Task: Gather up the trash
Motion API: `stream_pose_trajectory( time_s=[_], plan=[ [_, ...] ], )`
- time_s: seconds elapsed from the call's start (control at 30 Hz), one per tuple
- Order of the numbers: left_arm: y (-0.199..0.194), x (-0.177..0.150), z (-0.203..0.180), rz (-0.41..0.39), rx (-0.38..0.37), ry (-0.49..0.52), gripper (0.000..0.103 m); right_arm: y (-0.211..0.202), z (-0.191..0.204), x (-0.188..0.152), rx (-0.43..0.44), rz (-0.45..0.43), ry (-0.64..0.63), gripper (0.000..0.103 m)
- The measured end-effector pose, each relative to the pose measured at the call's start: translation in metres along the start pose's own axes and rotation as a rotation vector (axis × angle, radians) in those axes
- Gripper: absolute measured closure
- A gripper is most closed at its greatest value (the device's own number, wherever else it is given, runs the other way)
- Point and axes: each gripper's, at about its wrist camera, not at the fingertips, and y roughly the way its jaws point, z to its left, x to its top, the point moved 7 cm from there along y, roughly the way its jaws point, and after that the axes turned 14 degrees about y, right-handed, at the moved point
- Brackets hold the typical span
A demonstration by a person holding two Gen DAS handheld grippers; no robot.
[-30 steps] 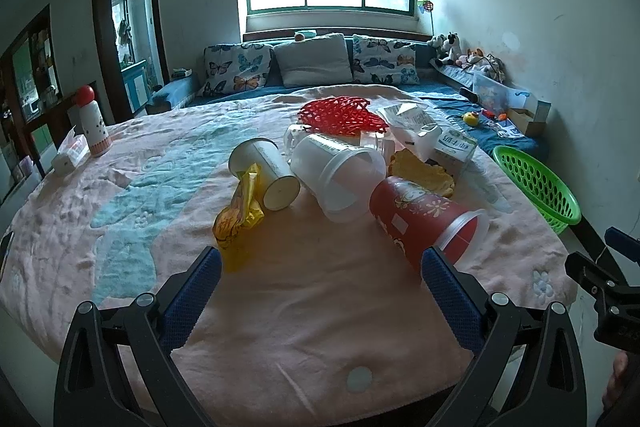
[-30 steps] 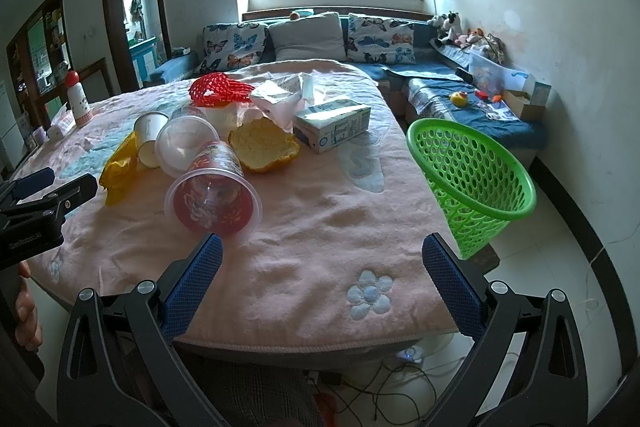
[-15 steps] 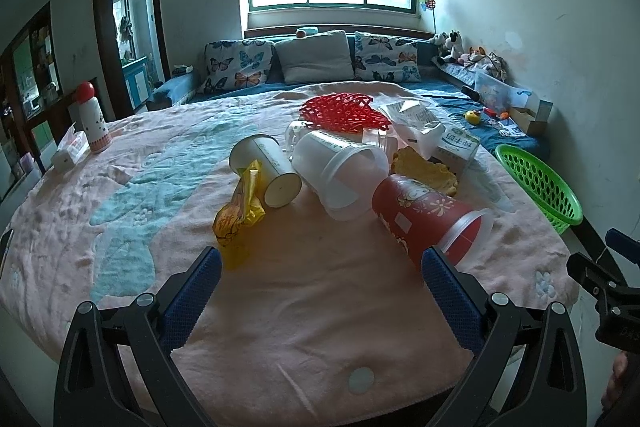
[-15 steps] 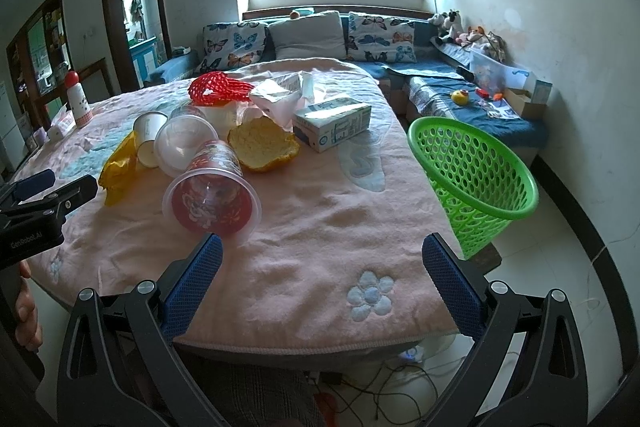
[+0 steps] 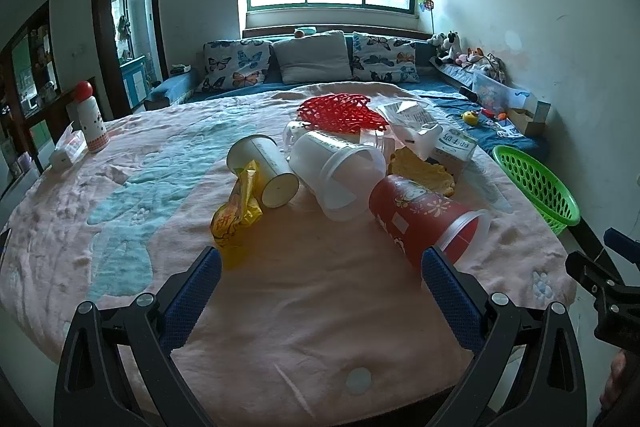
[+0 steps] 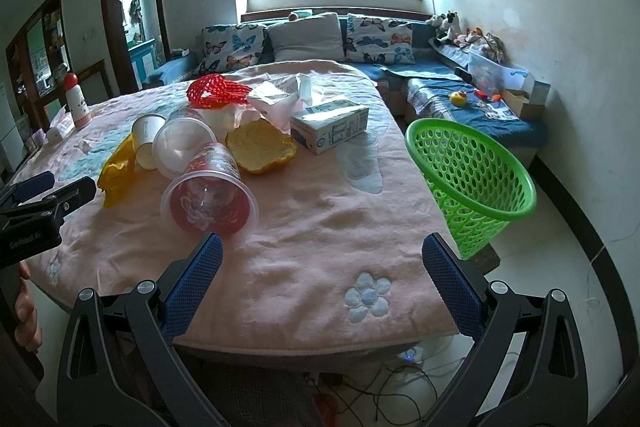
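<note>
Trash lies in a heap on the pink-covered table [image 5: 304,307]: a red cup [image 5: 420,215] on its side, a clear plastic cup [image 5: 336,175], a white paper cup [image 5: 264,167], a yellow snack wrapper [image 5: 236,215], a red net [image 5: 340,111], a yellow foam piece [image 6: 260,147], a carton [image 6: 332,125]. A green basket [image 6: 472,179] stands on the floor to the right of the table. My left gripper [image 5: 320,267] is open and empty, in front of the heap. My right gripper [image 6: 320,259] is open and empty over the table's near edge, the red cup [image 6: 210,193] just beyond its left finger.
A white bottle with a red cap [image 5: 91,119] and a tissue pack [image 5: 66,151] stand at the table's far left. A blue sofa with pillows [image 5: 312,63] runs behind and along the right wall. Cables lie on the floor under the table edge [image 6: 400,379].
Both views have shifted only slightly; the grippers stay open and nothing on the table has moved.
</note>
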Motion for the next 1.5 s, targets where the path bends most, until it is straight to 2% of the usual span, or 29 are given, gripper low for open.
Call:
stream_pose_trajectory(
  time_s=[0.37,0.73,1.17,1.5],
  plan=[
    [-0.002,0.002,0.0,-0.002,-0.001,-0.001,0.006,0.001,0.0,0.002,0.012,0.012,0.0,0.004],
    [0.0,0.009,0.01,-0.005,0.008,-0.014,0.006,0.005,0.012,0.007,0.064,0.023,-0.037,0.004],
    [0.003,0.014,0.043,-0.004,0.04,-0.031,0.006,0.028,0.059,0.017,0.204,0.127,-0.14,0.005],
    [0.014,0.007,0.079,0.029,0.076,-0.058,0.006,0.07,0.101,0.029,0.24,0.255,-0.234,0.013]
  ],
)
